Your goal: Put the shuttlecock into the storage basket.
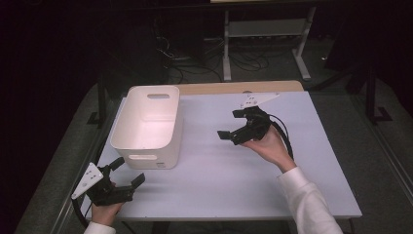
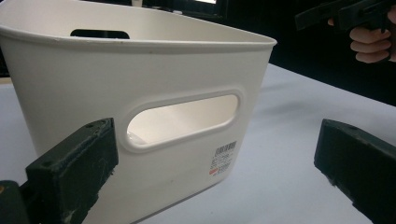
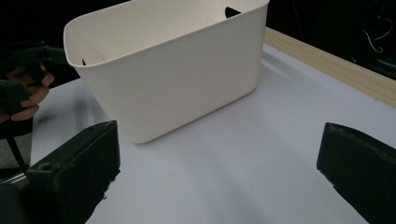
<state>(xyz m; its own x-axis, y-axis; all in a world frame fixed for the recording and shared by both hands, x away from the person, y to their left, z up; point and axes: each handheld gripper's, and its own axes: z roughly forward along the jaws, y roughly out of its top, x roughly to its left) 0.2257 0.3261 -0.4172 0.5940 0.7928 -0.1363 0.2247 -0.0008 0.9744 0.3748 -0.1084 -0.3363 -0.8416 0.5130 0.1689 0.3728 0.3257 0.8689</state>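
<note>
In the high view I see the white bin (image 1: 146, 124) at the left centre of the frame, standing upright on the pale table (image 1: 234, 185). My left gripper (image 1: 127, 171) sits at the lower left, just below the bin's near end wall, jaws spread wide with nothing between them. In the left gripper view that wall is close ahead, its oval handle slot (image 2: 184, 116) between my two jaws and a barcode label (image 2: 224, 157) just below and to the right of it. My right gripper (image 1: 231, 124) hangs right of centre, well apart from the bin and pointing toward it, jaws also wide open and holding nothing. In the right gripper view the bin (image 3: 173, 65) fills the upper middle.
</note>
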